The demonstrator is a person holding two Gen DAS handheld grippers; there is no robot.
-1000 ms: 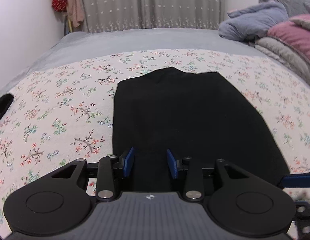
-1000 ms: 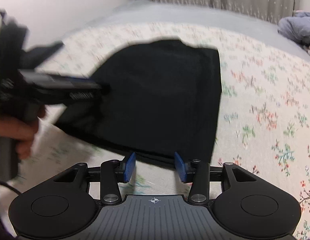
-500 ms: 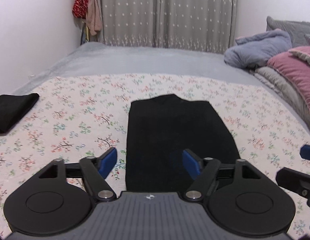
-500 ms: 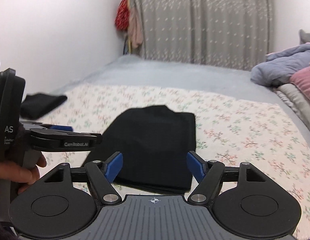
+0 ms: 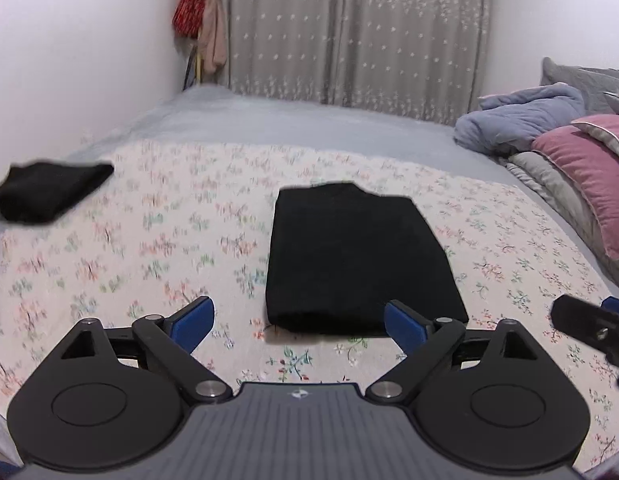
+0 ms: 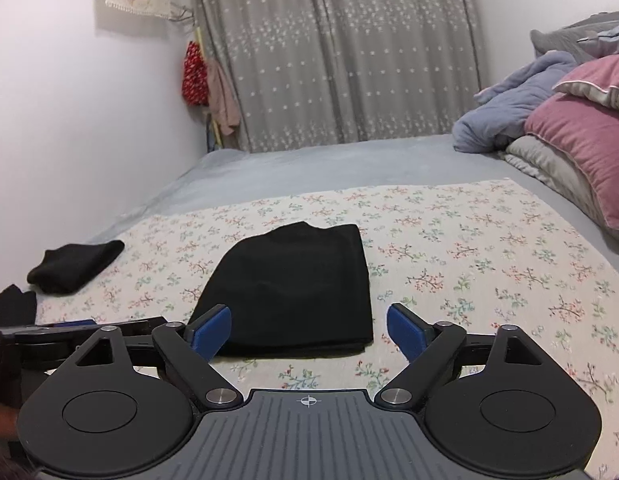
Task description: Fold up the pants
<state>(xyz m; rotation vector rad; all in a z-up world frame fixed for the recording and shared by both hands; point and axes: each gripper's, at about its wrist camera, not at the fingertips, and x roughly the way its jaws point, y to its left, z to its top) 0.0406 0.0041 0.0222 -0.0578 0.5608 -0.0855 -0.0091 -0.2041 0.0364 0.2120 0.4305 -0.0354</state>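
At the far left of the right wrist frame, on the floral sheet [image 6: 449, 248] that covers the bed [image 6: 309, 164], a small black bundle [image 6: 75, 266] lies near the wall, with another dark scrap [image 6: 13, 306] just below it at the frame's edge. In the lower left corner, part of a hand [image 6: 1, 420] and the left tool [image 5: 297, 322] show only as a dark bar.

In the middle of both frames sit the folded black pants [image 5: 359, 262], a flat, neat rectangle on the sheet, with the folded edge toward the cameras. Nothing touches them. The left tool has just been opening its jaws; they stand wide apart, blue pads [image 5: 193, 322] bare, with only the sheet and the near edge of the pants seen between them, apart from the pads. The right tool [image 6: 309, 330] has likewise just been opening and now stands spread wide, gripping nothing, the pants lying beyond its pads.

In the upper middle hangs a grey curtain [image 6: 337, 60], with red and pink garments [image 6: 207, 84] hung at its left.

At the right of the frames a blue blanket [image 6: 513, 108] and a pink pillow [image 6: 581, 140] are piled at the bed's side.
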